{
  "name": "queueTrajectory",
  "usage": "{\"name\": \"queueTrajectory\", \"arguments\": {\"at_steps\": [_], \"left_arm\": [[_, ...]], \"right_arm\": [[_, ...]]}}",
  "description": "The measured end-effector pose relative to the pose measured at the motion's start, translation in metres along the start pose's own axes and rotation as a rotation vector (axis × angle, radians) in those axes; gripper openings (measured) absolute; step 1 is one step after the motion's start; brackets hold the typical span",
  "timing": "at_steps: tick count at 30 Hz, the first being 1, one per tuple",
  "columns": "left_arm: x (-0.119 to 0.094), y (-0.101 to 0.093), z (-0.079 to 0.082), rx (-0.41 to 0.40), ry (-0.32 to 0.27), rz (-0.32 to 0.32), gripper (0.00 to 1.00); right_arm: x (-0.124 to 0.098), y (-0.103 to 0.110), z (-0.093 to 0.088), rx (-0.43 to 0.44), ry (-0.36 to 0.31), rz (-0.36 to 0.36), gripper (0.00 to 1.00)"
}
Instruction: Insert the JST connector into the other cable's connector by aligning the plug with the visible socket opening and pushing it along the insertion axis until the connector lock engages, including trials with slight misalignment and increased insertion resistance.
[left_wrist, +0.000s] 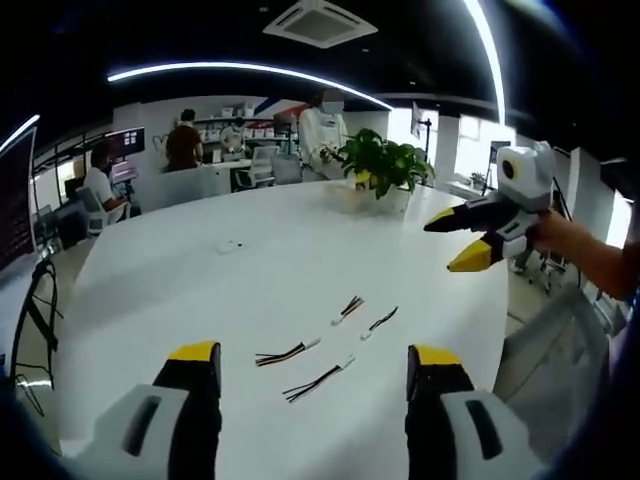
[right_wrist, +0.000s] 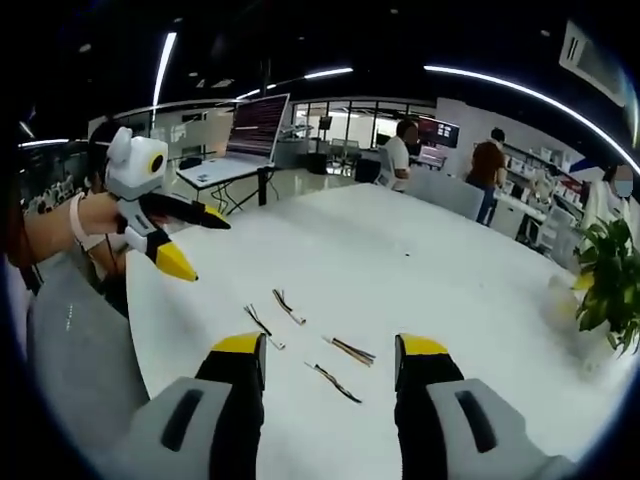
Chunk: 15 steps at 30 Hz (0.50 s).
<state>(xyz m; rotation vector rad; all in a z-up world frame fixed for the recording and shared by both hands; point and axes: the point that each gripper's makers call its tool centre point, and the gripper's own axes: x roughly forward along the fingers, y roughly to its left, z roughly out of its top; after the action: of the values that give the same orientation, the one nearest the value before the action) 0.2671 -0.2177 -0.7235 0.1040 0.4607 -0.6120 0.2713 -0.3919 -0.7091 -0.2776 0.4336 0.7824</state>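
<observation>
Left hand-held gripper (left_wrist: 313, 365): its jaws stood wide apart at 6 o'clock of the left gripper view, with nothing between them, hovering above the worktop (left_wrist: 200, 270).
Right hand-held gripper (right_wrist: 325, 360): its jaws also stood wide apart and empty at 6 o'clock of the right gripper view; in the left gripper view it hung at 3 o'clock, held in a person's hand, well clear of the worktop.
Cables: four short JST cables lay loose on the worktop, near the edge closest to the person, none of them gripped. In the left gripper view, left to right: one cable (left_wrist: 287, 353), a second cable (left_wrist: 318, 380) just below it, a third cable (left_wrist: 347, 309) and a fourth cable (left_wrist: 379, 322) beside it.
Connectors: small white ends showed on the cables; which was plug and which was socket could not be told.
Risk, pick-up: the cables looked thin and light, so a jaw closing on the wires instead of the housing would likely let the connector swing and lose alignment.
Risk, neighbours: the cables lay close together, so one grasp might drag or pinch a second cable.
Risk, insertion: a plug met at a tilt would probably jam or bend pins before the lock engaged.
Containers: a pot held the green plant (left_wrist: 385, 162) at 1 o'clock on the far side of the worktop; no tray or box held the cables.
</observation>
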Motion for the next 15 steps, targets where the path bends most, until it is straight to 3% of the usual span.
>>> {"name": "queueTrajectory", "arguments": {"at_steps": [15], "left_arm": [[0.0089, 0.0029, 0.0015, 0.023, -0.001, -0.015, 0.7]], "right_arm": [[0.0108, -0.0032, 0.0022, 0.004, -0.006, 0.032, 0.48]]}}
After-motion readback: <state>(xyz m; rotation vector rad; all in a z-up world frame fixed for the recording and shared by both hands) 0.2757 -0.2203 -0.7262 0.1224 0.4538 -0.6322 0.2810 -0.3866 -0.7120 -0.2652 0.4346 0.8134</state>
